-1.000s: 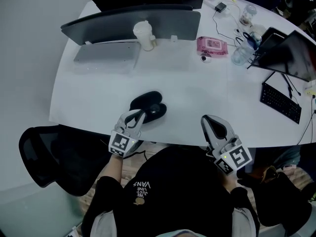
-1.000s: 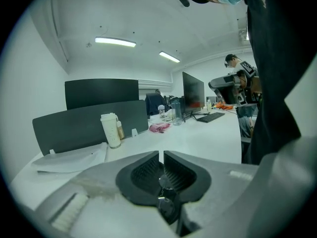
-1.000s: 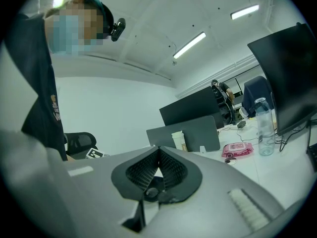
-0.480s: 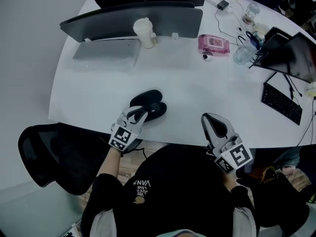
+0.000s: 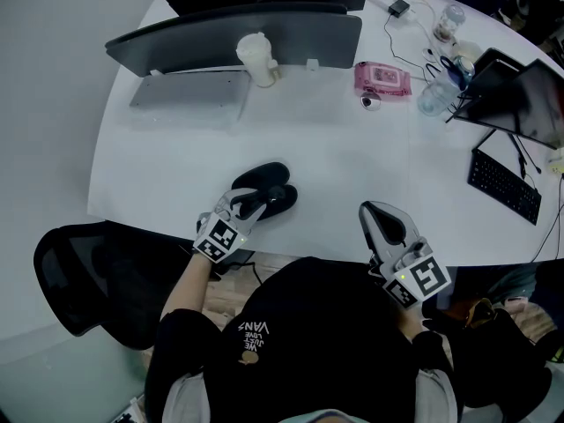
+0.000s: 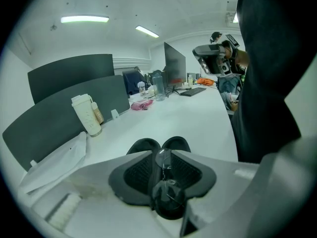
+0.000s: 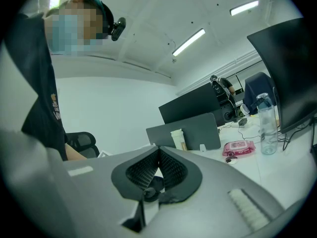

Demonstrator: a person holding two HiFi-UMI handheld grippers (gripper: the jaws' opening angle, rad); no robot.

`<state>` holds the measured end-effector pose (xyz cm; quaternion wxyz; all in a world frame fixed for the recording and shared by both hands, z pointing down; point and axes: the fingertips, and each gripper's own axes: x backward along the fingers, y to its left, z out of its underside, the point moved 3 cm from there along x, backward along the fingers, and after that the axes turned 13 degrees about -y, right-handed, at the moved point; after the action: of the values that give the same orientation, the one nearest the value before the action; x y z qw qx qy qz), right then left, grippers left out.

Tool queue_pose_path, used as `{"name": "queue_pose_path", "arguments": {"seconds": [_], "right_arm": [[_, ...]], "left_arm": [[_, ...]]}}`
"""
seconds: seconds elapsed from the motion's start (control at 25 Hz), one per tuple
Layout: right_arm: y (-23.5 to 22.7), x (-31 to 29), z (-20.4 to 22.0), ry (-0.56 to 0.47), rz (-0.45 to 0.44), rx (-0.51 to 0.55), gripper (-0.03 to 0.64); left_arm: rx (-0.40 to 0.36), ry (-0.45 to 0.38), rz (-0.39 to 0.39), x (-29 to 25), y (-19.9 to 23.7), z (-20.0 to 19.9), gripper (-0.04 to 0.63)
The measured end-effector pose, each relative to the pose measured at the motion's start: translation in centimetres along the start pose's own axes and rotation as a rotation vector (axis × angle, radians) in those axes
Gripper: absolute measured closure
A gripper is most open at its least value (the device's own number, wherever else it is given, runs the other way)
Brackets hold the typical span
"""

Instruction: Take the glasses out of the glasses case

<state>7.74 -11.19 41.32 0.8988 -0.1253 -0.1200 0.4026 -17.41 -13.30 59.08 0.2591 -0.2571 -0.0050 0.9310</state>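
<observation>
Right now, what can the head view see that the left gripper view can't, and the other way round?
Only the head view shows the black chair tucked beside the table's near edge. Only the left gripper view shows the ceiling lights and the glasses between the left tongs, whose jaws are opening. Both views show the open glasses case, the white cup, the pink pack and the white table.

Dim, bluish light throughout; ceiling strips (image 7: 188,42) above the right gripper (image 7: 158,150) glare, and fisheye edges bend and darken.
</observation>
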Motion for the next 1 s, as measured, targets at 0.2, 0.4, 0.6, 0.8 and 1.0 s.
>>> {"name": "queue_pose_path", "arguments": {"seconds": [0.2,0.4,0.6,0.8,1.0], "right_arm": [[-0.5,0.0,0.1,0.005,0.003,-0.004,0.615],[-1.0,0.0,0.1,0.006,0.01,-0.008,0.615],[-1.6,-0.1,0.2,0.008,0.017,-0.012,0.615],[-2.0,-0.2,0.2,0.007,0.017,-0.014,0.615],[-2.1,-0.3,0.2,0.009,0.016,-0.017,0.615]], "left_arm": [[-0.006,0.042,0.038,-1.0,-0.2,0.7,0.491],[0.025,0.093,0.043,-1.5,-0.3,2.3,0.491],[0.021,0.131,0.048,-2.1,0.0,2.9,0.491],[0.032,0.155,0.067,-2.6,-0.3,3.5,0.491],[0.043,0.182,0.075,-2.8,-0.5,4.1,0.493]]}}
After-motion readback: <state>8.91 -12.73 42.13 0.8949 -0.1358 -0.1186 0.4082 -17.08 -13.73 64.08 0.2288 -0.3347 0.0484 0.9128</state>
